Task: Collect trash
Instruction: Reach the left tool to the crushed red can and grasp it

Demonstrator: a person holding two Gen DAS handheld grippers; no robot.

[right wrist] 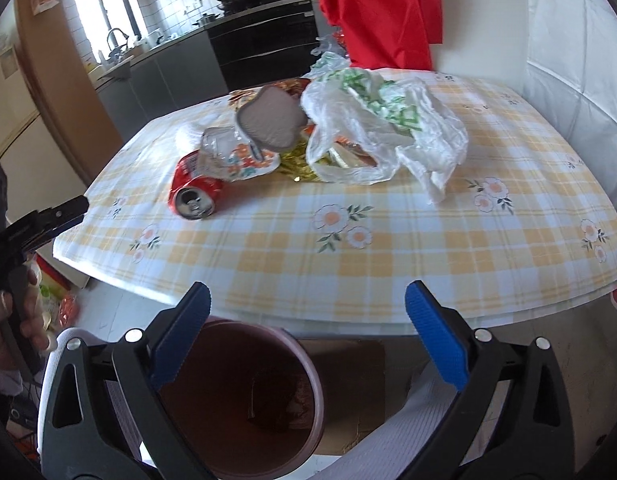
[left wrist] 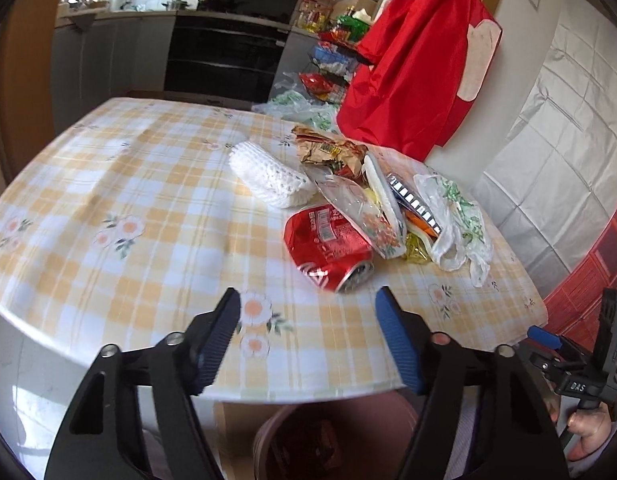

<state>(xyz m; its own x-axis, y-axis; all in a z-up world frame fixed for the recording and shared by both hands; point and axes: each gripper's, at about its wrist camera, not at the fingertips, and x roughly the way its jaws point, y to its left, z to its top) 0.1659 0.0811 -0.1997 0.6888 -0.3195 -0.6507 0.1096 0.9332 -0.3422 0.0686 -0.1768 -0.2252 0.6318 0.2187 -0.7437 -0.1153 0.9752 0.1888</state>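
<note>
The trash lies heaped toward the far side of the surface (left wrist: 108, 184), which wears a yellow-and-white checked cloth with flower prints; nearest the edge is a crushed red can (left wrist: 328, 246), on its side with its open top turned toward the cameras; a clear printed wrapper (left wrist: 360, 216) drapes over it; beside it sits a white foam net sleeve (left wrist: 268, 178), behind it a crumpled brown snack packet (left wrist: 328, 152), and to the right a white plastic bag with green print (right wrist: 388, 128) slumps over gold foil and other scraps; a grey-white lid (right wrist: 272, 120) stands tilted in the heap. Below the surface's near edge stands a brown bin (right wrist: 244, 400) with something dark at its bottom. The left gripper (left wrist: 308, 340) hangs above the near edge, angled down toward the can, its blue-padded fingers apart with nothing between them; the right gripper (right wrist: 308, 340) hangs over the bin, fingers spread wide and empty; a hand (left wrist: 588, 436) grips the handle of the right one.
</note>
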